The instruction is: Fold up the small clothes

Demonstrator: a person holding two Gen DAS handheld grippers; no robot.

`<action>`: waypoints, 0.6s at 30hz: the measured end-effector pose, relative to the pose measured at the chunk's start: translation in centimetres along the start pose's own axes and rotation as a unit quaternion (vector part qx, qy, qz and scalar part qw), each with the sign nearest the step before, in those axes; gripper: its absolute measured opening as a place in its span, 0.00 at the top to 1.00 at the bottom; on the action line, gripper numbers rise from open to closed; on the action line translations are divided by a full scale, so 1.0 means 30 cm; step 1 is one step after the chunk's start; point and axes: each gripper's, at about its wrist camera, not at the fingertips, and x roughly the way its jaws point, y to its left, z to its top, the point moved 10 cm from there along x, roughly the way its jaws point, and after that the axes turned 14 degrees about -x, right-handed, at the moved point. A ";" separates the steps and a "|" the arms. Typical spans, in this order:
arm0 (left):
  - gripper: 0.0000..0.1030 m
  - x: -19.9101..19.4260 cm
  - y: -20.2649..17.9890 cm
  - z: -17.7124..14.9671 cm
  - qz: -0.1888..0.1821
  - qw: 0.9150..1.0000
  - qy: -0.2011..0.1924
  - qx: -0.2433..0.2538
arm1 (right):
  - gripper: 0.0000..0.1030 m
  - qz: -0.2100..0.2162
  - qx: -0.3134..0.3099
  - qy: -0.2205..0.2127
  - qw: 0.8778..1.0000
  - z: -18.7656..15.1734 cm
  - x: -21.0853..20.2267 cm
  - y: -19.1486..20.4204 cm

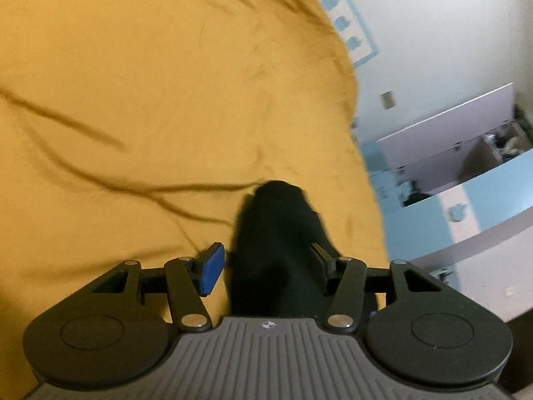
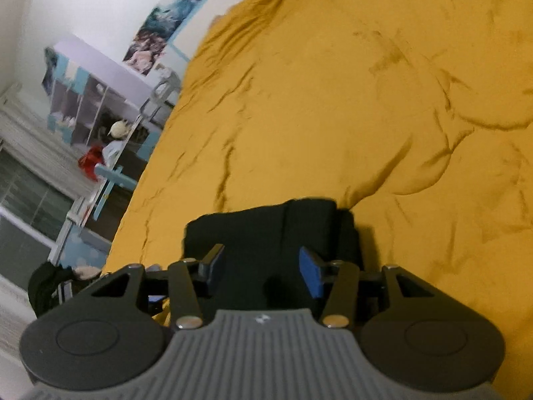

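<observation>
While both of your tongs hang low over the bed, the black garment [image 1: 276, 243] lies right under them on the mustard-yellow bedspread [image 1: 133, 100]. Your left tongs [image 1: 266, 266] stand apart: the blue pad [image 1: 211, 271] on one side shows clear yellow cloth between itself and the dark fabric, and the other finger [image 1: 324, 258] sits at the garment's far edge. Whether that finger touches the cloth, you can't tell through the blur. From this side the garment looks narrow, a dark strip running away from you to a rounded end.

Over to your right tongs [image 2: 263, 271], and they are apart too. Both blue pads [image 2: 309, 276] float above the black fabric [image 2: 266, 233] with a wide gap between them, nothing pinched. Here the garment reads as a squarish, layered bundle with a seam or fold line running down it, resting flat on the bedspread [image 2: 333, 100] near the bed's edge.

The bedding is rumpled, with creases fanning out around the bundle. Beyond the bed on your left view there is a white wall [image 1: 433, 33] and pale-blue furniture [image 1: 433, 220]. On your right view you've got a shelving unit [image 2: 90, 100], posters [image 2: 166, 20] on the wall and something red [image 2: 91, 161] down on the floor side.
</observation>
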 end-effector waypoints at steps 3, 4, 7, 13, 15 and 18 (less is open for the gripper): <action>0.51 0.064 -0.016 0.026 -0.026 1.000 -0.009 -0.004 | 0.57 0.017 0.036 -0.012 0.999 0.009 0.026 -0.064; 0.69 0.076 -0.028 0.035 -0.039 0.999 -0.011 -0.003 | 0.58 0.021 0.044 -0.013 0.999 0.010 0.034 -0.073; 0.85 0.118 -0.022 0.050 -0.034 0.999 0.003 -0.011 | 0.61 0.020 0.061 -0.012 0.998 -0.002 0.042 -0.104; 0.74 0.022 -0.006 0.051 -0.046 0.998 0.033 -0.028 | 0.55 0.031 0.070 -0.040 0.996 -0.013 -0.057 -0.082; 0.74 -0.091 -0.022 0.013 -0.049 0.998 0.044 0.017 | 0.44 0.056 0.059 -0.055 0.995 -0.003 -0.132 -0.070; 0.74 -0.254 -0.036 -0.110 -0.047 0.993 0.082 0.066 | 0.34 0.065 0.045 -0.038 0.996 -0.038 -0.221 -0.084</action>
